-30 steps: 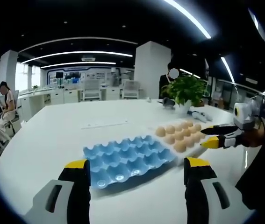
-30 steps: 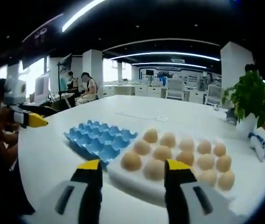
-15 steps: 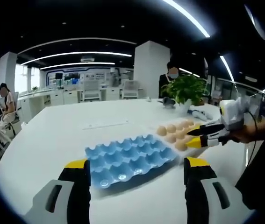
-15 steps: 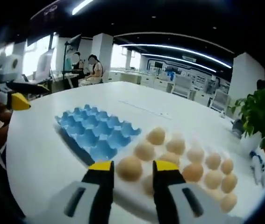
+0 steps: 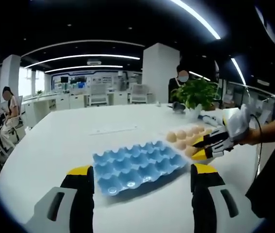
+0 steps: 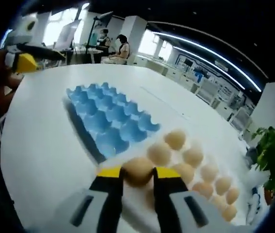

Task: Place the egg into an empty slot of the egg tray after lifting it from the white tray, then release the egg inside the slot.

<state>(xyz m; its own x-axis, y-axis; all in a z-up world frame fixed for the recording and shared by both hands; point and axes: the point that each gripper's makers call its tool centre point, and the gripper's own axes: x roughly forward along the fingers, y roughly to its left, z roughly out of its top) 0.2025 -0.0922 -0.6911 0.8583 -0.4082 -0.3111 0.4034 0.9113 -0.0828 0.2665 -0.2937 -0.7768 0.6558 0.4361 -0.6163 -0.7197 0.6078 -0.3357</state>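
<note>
In the right gripper view my right gripper [image 6: 137, 173] is shut on a tan egg [image 6: 137, 170], its yellow-tipped jaws touching both sides at the near corner of the white tray [image 6: 176, 156]. Several more eggs [image 6: 193, 156] sit on that tray. Just left of it lies the blue egg tray [image 6: 108, 119], its slots bare. In the left gripper view my left gripper [image 5: 139, 180] hangs open above the table in front of the blue egg tray [image 5: 137, 162], and the right gripper [image 5: 202, 148] reaches in from the right over the eggs [image 5: 183, 136].
Everything lies on a large white table [image 5: 55, 141]. A potted plant [image 5: 195, 92] stands beyond the eggs, with a person behind it. People sit at desks [image 6: 113, 46] at the far end. The left gripper [image 6: 24, 60] shows at the upper left of the right gripper view.
My right gripper has come down and forward onto the nearest egg, and its jaws have narrowed until they hold it. The left gripper has barely moved.
</note>
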